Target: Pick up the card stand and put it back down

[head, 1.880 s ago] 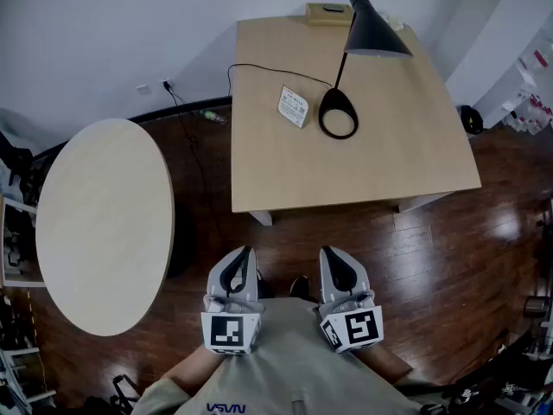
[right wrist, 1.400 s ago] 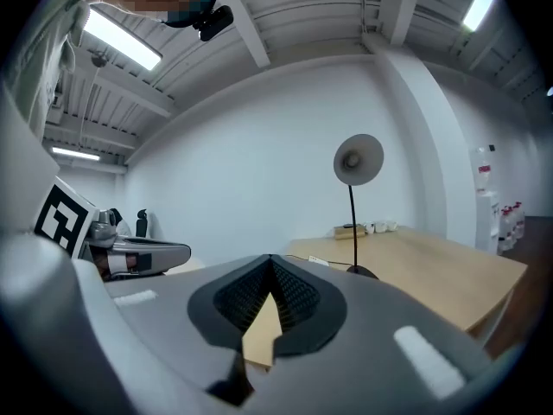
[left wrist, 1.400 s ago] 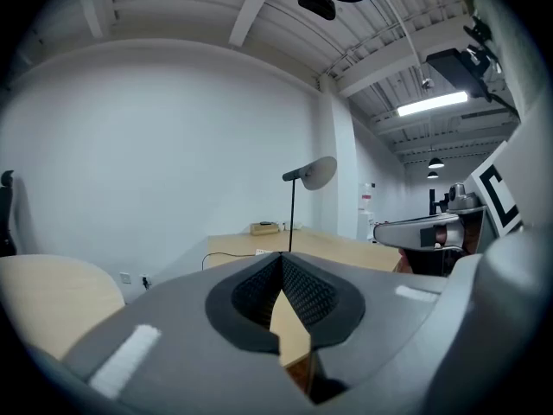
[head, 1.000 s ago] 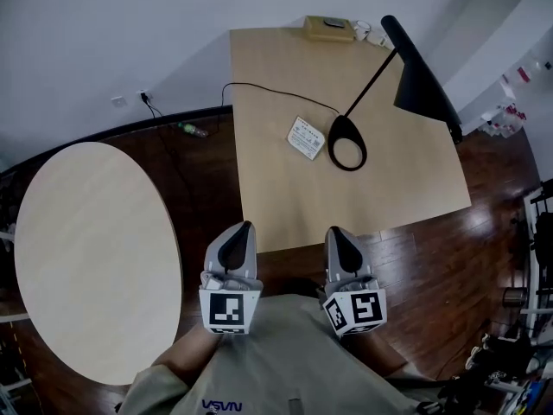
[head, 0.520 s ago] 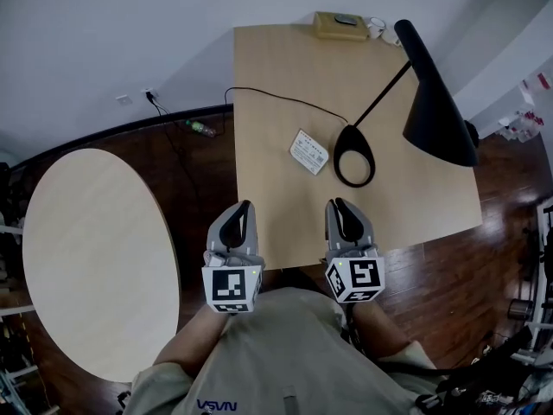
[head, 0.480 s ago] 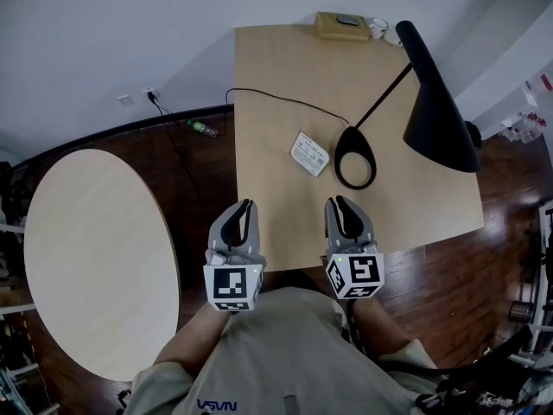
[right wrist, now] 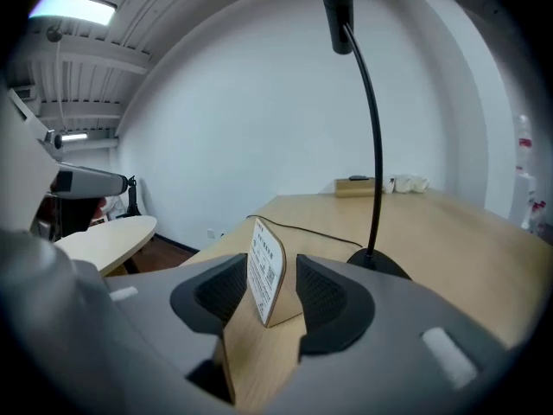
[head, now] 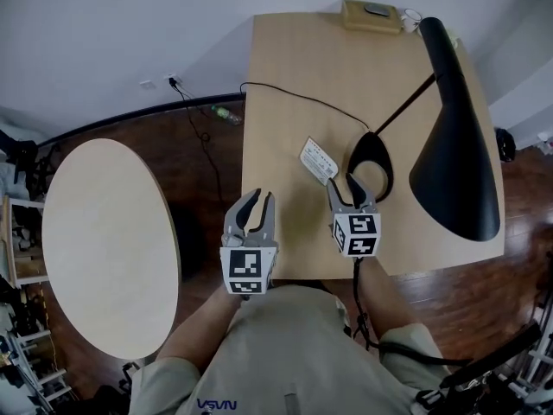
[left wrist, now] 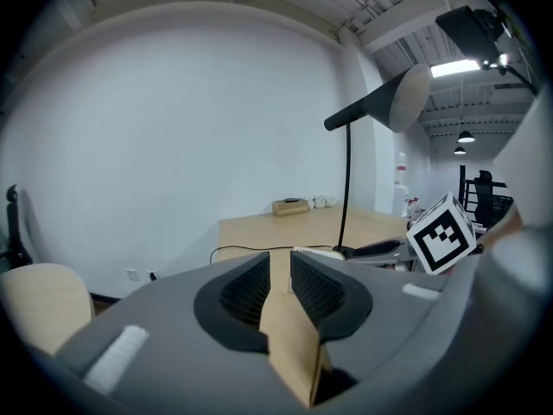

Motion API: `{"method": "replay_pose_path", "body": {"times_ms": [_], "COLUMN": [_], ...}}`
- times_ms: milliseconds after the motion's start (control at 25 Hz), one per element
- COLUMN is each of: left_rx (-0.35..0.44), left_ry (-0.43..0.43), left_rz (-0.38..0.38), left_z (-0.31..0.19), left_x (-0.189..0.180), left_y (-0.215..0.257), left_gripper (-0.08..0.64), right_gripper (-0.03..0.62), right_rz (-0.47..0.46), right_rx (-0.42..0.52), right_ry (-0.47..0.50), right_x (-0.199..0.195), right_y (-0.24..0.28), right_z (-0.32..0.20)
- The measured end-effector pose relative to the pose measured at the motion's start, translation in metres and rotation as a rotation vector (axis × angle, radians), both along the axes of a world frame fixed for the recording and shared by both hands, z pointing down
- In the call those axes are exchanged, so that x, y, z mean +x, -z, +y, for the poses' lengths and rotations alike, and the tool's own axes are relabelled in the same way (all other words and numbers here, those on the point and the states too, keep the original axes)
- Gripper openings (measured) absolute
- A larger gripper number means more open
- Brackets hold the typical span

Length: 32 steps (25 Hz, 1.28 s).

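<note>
**Left gripper (head: 256, 204), right gripper (head: 350, 187): both open**

Nothing sits between either pair of jaws; the right's have just been opening. One card stand (head: 318, 160) stands upright on the desk (head: 285, 85), just left of the one lamp (head: 458, 154)'s base. Second table, round (head: 104, 240), well left of the lamp. Wood floor (head: 207, 171), white wall (head: 130, 24).

1. The right tongs (head: 344, 182) have come forward from beside the person's body, out over the table (head: 285, 76), up to the card stand (head: 318, 160).
2. Their jaws have just been opening; the card stand now shows in the gap, with the pads clear of it.
3. The left tongs (head: 257, 195) have advanced to the table's near edge, jaws now parted.
</note>
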<state>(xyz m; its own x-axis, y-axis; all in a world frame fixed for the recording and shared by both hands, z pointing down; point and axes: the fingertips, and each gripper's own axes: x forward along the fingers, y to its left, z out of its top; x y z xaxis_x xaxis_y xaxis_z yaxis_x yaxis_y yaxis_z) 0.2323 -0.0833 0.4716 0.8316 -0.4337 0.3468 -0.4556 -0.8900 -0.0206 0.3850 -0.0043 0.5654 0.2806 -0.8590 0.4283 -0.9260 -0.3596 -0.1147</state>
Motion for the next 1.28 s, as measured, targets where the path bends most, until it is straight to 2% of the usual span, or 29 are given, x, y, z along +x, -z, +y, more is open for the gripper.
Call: {"method": "replay_pose_path", "body": {"times_ms": [280,360,480,880,1040,1280], "left_rx": [-0.011,-0.016,-0.018,-0.035,-0.044,-0.046], "left_ry": [0.039,0.046,0.045,0.062,0.076,0.096], "left_rz": [-0.022,-0.023,-0.022,-0.035,-0.016,0.053], "left_z": [-0.005,-0.007,-0.011,-0.029,-0.037,-0.046], "left_x": [-0.001,-0.003,-0.007,-0.042,-0.057,-0.084], "left_y": [-0.003,-0.003,-0.002,-0.012,-0.01,0.016], "left_gripper": [0.074,0.073,0.069,0.059,0.058,0.044], "right_gripper": [0.184,0.161,0.068,0.015,0.015,0.015], "right_rz": [-0.06,-0.052,-0.021,-0.037,-0.066,-0.125], "right_rx": [-0.067,-0.085,-0.093,-0.08,-0.048,0.079], "right_ry": [0.102,0.114,0.101,0.088,0.088,0.022], "right_x": [0.001,-0.001,-0.003,-0.033,-0.055,-0.083], "right_y": [-0.042,-0.047,-0.05,-0.045,-0.025,0.052], "right_z": [-0.024,-0.028,-0.032,-0.038,-0.036,-0.028]}}
